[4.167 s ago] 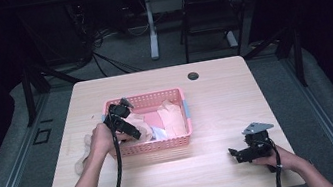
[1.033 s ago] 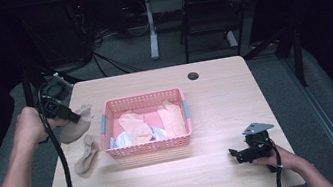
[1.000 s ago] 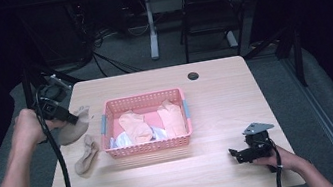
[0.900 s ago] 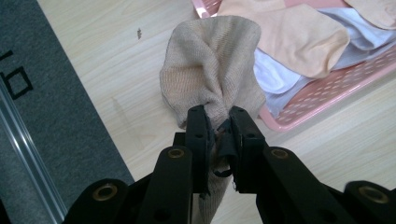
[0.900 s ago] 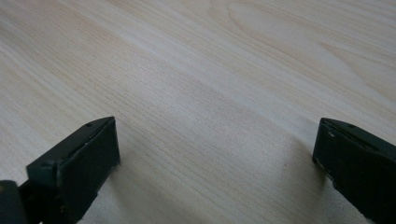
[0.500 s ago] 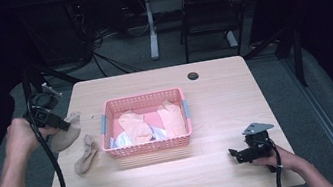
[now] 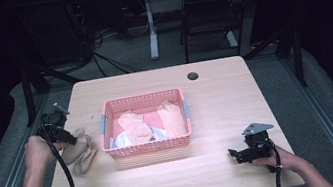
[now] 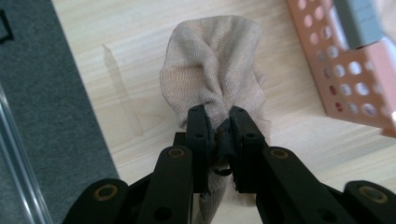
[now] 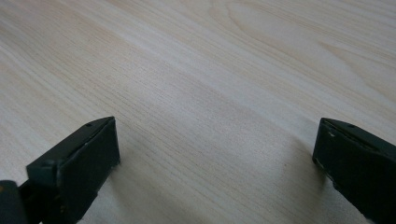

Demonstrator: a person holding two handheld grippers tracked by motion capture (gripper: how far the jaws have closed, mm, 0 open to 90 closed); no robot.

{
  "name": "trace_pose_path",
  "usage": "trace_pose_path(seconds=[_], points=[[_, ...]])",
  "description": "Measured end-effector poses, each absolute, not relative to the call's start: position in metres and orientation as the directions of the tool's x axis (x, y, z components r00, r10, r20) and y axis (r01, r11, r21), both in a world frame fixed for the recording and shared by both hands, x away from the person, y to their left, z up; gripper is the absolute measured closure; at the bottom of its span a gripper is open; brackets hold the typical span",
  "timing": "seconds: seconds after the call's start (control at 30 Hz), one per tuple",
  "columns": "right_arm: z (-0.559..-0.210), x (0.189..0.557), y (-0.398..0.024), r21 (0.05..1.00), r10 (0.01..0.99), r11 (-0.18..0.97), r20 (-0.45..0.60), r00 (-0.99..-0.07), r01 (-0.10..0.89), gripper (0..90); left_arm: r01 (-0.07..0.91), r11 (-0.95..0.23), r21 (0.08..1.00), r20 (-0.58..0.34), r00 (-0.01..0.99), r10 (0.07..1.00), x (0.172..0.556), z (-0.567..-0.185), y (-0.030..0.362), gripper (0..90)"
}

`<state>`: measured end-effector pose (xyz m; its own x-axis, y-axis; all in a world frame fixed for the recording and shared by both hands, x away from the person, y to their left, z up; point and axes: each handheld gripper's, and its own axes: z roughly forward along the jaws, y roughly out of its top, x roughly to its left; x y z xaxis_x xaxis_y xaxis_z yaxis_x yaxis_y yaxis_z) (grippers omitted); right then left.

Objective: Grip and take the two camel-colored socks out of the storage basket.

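My left gripper (image 7: pixel 61 132) is at the table's left edge, shut on a bunched beige sock (image 7: pixel 79 137). In the left gripper view its jaws (image 8: pixel 218 125) pinch the beige sock (image 8: pixel 212 74), which rests on the wood. A second beige sock (image 7: pixel 84 160) lies just in front of it, touching it. To their right stands a pink basket (image 7: pixel 141 98) with peach socks (image 7: pixel 134 125) and a pale blue-white item inside. My right gripper (image 7: pixel 239 155) rests on the table at the front right, open. Bare wood lies between its jaws (image 9: pixel 215 149).
The pink basket's perforated wall (image 8: pixel 355 70) is close on the right in the left gripper view. Grey floor (image 8: pixel 42 116) starts just beyond the table's left edge. A round cable hole (image 7: pixel 193 75) sits at the far side of the table (image 7: pixel 226 99). A chair (image 7: pixel 207 11) stands behind.
My left gripper has come down and toward the near left with the beige sock, bringing it onto the table beside the other sock. The right gripper has not moved.
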<state>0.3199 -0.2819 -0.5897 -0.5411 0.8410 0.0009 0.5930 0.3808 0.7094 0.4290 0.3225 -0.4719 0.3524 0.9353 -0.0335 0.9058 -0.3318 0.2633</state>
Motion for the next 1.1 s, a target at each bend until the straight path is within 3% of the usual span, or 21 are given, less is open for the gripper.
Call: trace_pose_path(seconds=[0.23,0.3,0.43,0.53,0.73,1.1], points=[[-0.590,0.320,-0.282,0.710,0.841,0.380,0.001,-0.541,0.593,0.0,0.921,-0.293,0.257,-0.057,0.317,0.947,0.431,-0.508,0.321,76.3],[-0.590,0.320,-0.282,0.710,0.841,0.380,0.001,-0.541,0.593,0.0,0.930,-0.274,0.245,-0.066,0.298,0.952,0.432,-0.519,0.321,67.1],[-0.590,0.320,-0.282,0.710,0.842,0.380,0.001,-0.540,0.593,0.0,0.929,-0.249,0.274,-0.054,0.273,0.960,0.428,-0.516,0.324,34.3],[-0.590,0.320,-0.282,0.710,0.841,0.380,0.001,-0.541,0.593,0.0,0.912,-0.231,0.338,-0.052,0.263,0.963,0.417,-0.507,0.326,20.9],[-0.590,0.320,-0.282,0.711,0.841,0.379,0.002,-0.540,0.593,0.0,0.885,-0.245,0.395,-0.064,0.293,0.954,0.382,-0.490,0.328,9.5],[-0.589,0.321,-0.282,0.706,0.837,0.389,-0.002,-0.547,0.592,0.0,0.884,-0.258,0.389,-0.062,0.305,0.950,0.335,-0.506,0.333,1.9]])
